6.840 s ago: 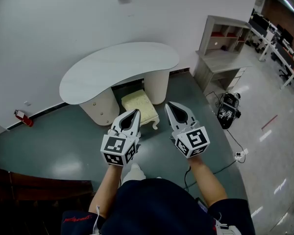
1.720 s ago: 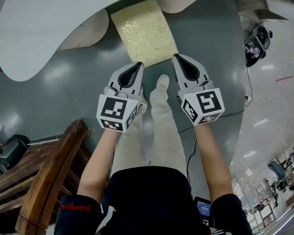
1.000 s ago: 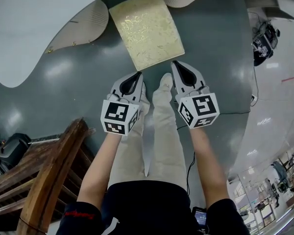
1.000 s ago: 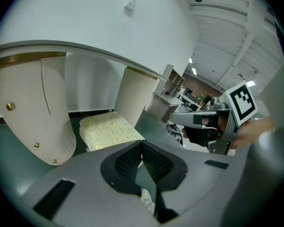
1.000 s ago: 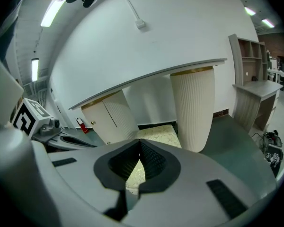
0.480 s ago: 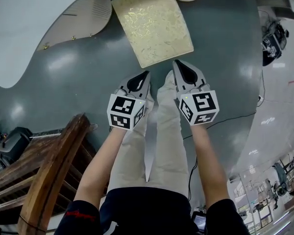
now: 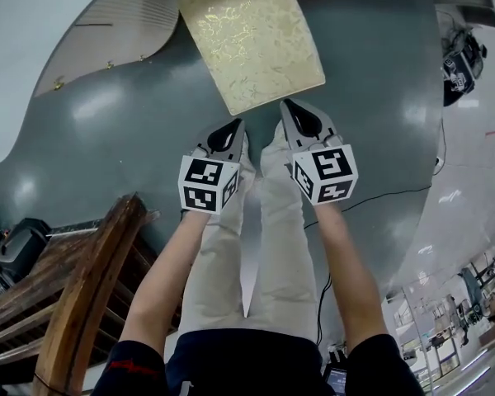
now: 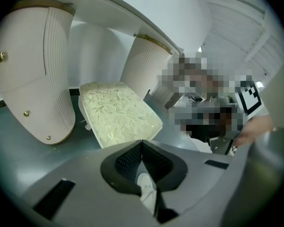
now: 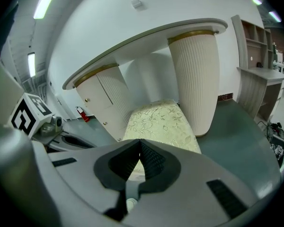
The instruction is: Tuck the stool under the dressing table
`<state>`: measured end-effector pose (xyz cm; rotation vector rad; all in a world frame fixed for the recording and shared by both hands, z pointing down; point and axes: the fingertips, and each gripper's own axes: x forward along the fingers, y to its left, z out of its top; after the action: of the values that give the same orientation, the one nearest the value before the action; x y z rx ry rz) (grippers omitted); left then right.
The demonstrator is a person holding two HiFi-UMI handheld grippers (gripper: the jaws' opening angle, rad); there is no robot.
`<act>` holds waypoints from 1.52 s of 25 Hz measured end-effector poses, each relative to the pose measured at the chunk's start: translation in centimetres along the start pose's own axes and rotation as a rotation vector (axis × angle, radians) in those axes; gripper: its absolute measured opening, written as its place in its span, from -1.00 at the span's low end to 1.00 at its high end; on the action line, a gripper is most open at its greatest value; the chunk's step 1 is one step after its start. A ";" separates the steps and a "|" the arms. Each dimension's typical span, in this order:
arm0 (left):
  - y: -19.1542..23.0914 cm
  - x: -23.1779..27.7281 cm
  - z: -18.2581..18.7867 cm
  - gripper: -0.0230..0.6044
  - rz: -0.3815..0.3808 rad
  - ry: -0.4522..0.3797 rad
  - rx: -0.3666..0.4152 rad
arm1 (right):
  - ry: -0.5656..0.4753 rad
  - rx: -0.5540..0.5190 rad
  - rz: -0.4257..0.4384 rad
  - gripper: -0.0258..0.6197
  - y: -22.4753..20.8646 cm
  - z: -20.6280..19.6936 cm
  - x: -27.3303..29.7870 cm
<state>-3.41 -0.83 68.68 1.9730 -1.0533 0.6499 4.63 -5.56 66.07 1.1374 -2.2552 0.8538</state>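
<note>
Just short of the stool (image 7: 249, 40), the left gripper (image 7: 225, 136) and right gripper (image 7: 301, 122) hover with jaws pressed together on nothing; the stool stands on the grey floor (image 7: 379, 97), far end between the ribbed cream pedestals (image 7: 120, 23) of the dressing table (image 7: 16, 56), near end jutting out. Pushing well probably means setting both closed tips evenly against the near edge and driving straight, lest the rectangular stool skew into a pedestal. Its cream cushion (image 9: 156, 122), patterned with glossy gold leaves, looks soft.
</note>
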 end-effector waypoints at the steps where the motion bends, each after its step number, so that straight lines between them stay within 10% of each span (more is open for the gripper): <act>1: 0.2 0.3 -0.5 -0.87 0.001 0.006 -0.013 | 0.008 -0.006 0.002 -0.89 -0.1 -0.3 0.3; 38: 3.3 7.6 -7.9 -0.87 0.015 0.190 -0.146 | 0.246 0.046 -0.038 -0.89 -5.5 -10.5 6.6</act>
<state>-2.79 1.23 79.95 1.7433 -0.9716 0.7320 6.94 -4.18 79.33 1.0302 -2.0178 0.9779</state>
